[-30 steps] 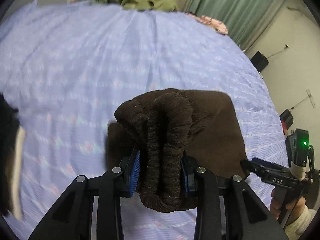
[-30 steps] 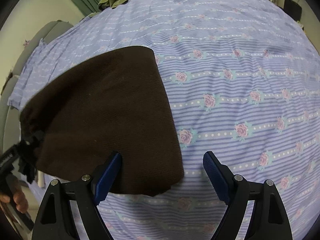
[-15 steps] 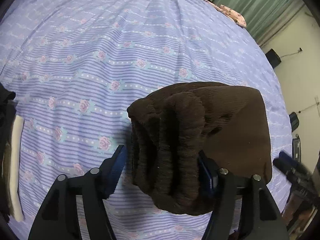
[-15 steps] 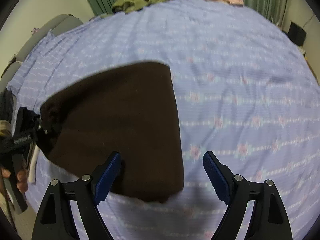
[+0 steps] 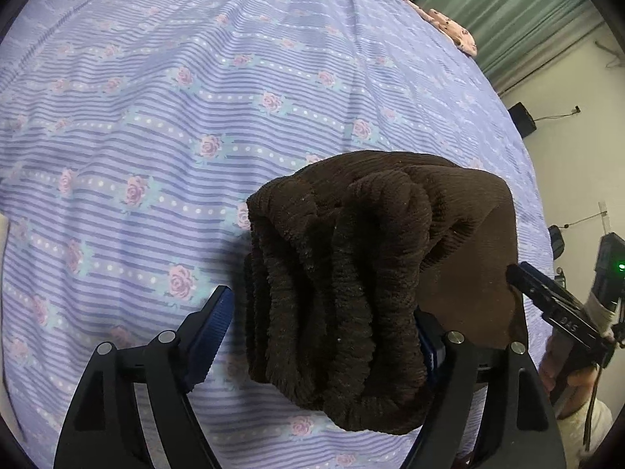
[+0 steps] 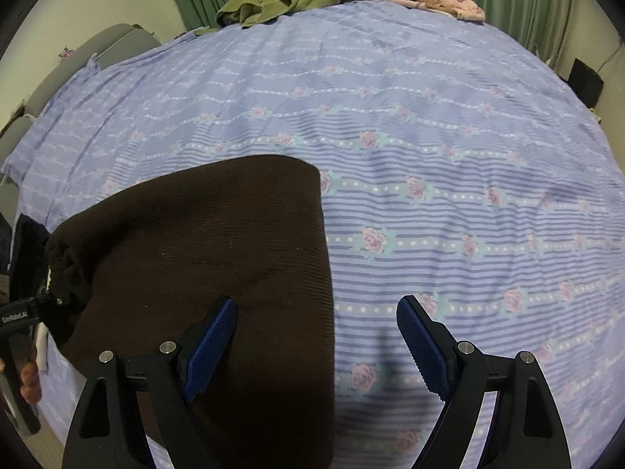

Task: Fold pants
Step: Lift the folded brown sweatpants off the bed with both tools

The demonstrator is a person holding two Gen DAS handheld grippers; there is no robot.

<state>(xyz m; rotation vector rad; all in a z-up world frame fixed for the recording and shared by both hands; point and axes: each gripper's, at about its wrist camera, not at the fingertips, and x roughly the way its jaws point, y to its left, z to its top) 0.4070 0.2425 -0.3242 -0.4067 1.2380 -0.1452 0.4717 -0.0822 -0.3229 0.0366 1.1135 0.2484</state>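
Where left gripper (image 5: 324,336) clamped pants (image 5: 351,293) before, jaws now wide; right gripper (image 6: 316,348) jaws wide.

Left tool (image 5: 324,336) now spread wide, was clamped on pants (image 5: 351,297) waistband. Left pad clear of fabric. Bunched waistband sags rightward.

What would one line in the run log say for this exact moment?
left gripper: open, bunched waistband between fingers | right gripper: open, empty | brown pants: folded on bedspread
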